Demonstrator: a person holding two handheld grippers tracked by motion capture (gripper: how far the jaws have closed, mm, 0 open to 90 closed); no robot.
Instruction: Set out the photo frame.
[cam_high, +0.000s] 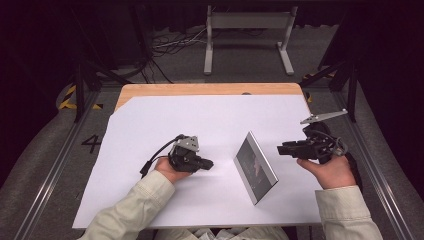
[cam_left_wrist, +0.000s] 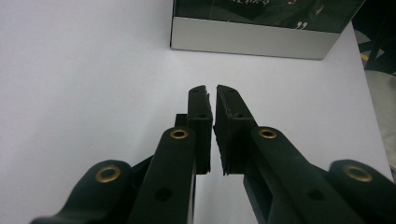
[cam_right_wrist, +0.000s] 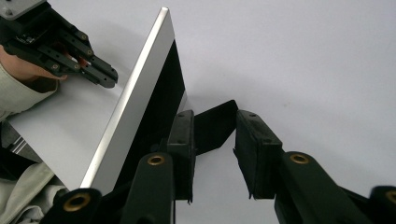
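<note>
I am standing a picture frame (cam_high: 256, 167) up on the white sheet (cam_high: 150, 125) that covers the table (cam_high: 200, 89). The frame is between my two hands, tilted back on its black support leg (cam_right_wrist: 215, 125), with the picture side facing my left hand.

My left gripper (cam_high: 207, 163) rests low on the sheet, near the frame but not touching it. Its jaws are almost closed, with only a thin gap between them, and nothing is in that gap. My right gripper (cam_high: 281, 149) is behind the frame, a little above the sheet. Its jaws are half apart and empty; the support leg shows just beyond them, and I think they do not touch it.

To do this step well, I would first check that the leg is spread fully, because a frame that leans on a half-open leg can fall easily. I should keep the left gripper near the front as a guard, and move the right one away slowly and straight back, so that it does not catch the leg or the silver edge (cam_right_wrist: 135, 88).
</note>
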